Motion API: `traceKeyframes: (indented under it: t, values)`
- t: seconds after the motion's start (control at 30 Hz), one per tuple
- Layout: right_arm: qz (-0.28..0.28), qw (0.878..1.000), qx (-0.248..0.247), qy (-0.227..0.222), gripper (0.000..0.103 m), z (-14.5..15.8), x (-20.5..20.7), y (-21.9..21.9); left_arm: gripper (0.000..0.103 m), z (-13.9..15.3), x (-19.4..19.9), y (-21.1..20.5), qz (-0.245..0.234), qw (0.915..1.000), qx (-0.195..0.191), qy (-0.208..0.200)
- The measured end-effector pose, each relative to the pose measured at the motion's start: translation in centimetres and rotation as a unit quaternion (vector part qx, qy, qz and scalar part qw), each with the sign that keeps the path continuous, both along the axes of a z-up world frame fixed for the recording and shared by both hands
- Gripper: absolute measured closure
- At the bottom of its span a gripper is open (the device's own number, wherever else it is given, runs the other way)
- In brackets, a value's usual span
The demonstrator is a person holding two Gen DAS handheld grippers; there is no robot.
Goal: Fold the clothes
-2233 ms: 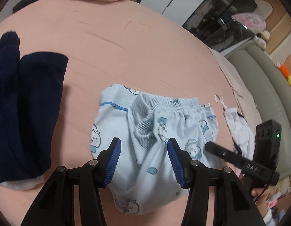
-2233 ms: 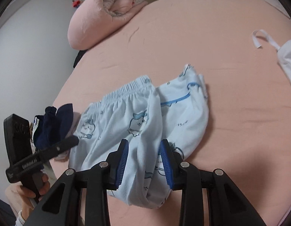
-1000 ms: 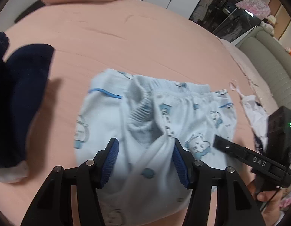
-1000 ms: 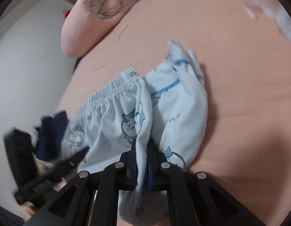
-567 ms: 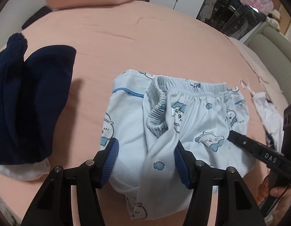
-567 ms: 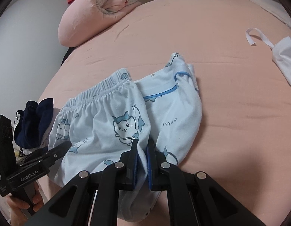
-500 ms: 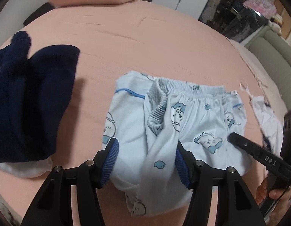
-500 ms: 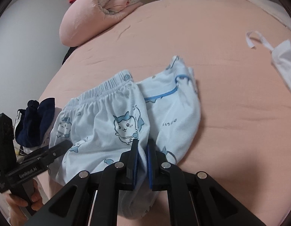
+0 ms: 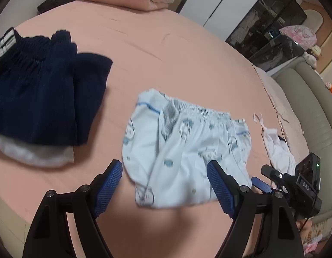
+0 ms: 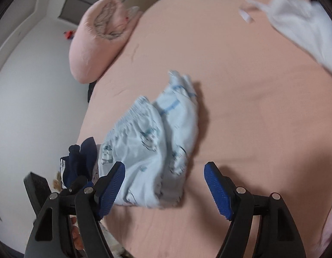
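Observation:
Light blue printed shorts (image 9: 183, 150) lie folded on the pink bed sheet (image 9: 187, 53). My left gripper (image 9: 163, 169) hovers over their near edge. Its jaws are opening, and the blue pads (image 9: 110, 180) touch no cloth. In the right wrist view the same shorts (image 10: 153, 150) lie just beyond my right gripper (image 10: 164, 169). Its jaws are also opening wide, with the cloth lying loose below the gap and nothing gripped. The left wrist view also shows the right gripper (image 9: 264, 179) at the shorts' right edge, held by a hand.
A folded navy garment (image 9: 41, 99) rests on a white one (image 9: 32, 154) at the left. A white strappy garment (image 9: 277, 148) lies right of the shorts. A rolled pink blanket (image 10: 97, 38) sits at the bed's far end. A grey-green sofa (image 9: 312, 107) borders the bed.
My right gripper, shut on the shorts' near fold before, has let go and spread wide. The left jaws have widened too. Both grippers have drawn back from the shorts.

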State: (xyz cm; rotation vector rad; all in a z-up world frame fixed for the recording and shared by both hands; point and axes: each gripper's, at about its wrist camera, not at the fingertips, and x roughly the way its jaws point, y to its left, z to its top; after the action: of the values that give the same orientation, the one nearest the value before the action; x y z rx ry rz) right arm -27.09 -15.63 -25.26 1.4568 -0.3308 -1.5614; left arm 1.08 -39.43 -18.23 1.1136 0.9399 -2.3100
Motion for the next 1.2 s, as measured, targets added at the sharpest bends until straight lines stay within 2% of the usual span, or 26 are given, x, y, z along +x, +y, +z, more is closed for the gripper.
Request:
traceKeyframes:
  t: [0.13, 0.27, 0.43, 0.53, 0.73, 0.93, 1.0, 1.2]
  values:
    - [-0.017, 0.999, -0.018, -0.048, 0.027, -1.5, 0.6, 2.0, 0.023, -1.2, 1.4, 0.6, -0.003, 0.9995, 0.03, -0.005]
    - [-0.024, 0.994, -0.041, -0.094, 0.027, -2.7, 1.9, 3.5, 0.023, -2.3, 2.1, 1.0, 0.015, 0.9957, 0.09, 0.015]
    - [-0.042, 0.987, -0.071, -0.14, 0.027, -3.4, 3.0, 4.8, 0.023, -4.6, 4.3, 0.5, 0.058, 0.9761, 0.199, 0.066]
    - [-0.049, 0.983, -0.082, -0.159, 0.027, -3.9, 3.6, 4.2, 0.023, -5.2, 4.7, 0.2, 0.077, 0.9682, 0.222, 0.085]
    - [-0.071, 0.979, -0.099, -0.164, 0.027, -4.4, 3.8, 3.1, 0.021, -6.0, 3.7, 0.3, 0.088, 0.9639, 0.224, 0.113]
    - [-0.099, 0.969, -0.121, -0.192, 0.027, -5.1, 2.9, 1.4, 0.01, -6.2, 2.3, -0.2, 0.095, 0.9626, 0.214, 0.137]
    - [-0.092, 0.967, -0.127, -0.201, 0.027, -5.2, 2.4, 0.5, 0.0, -6.2, 1.4, -0.4, 0.094, 0.9621, 0.212, 0.143]
    - [-0.089, 0.967, -0.116, -0.211, 0.027, -5.1, 1.2, -1.6, 0.0, -5.5, -1.6, -0.6, 0.077, 0.9748, 0.174, 0.117]
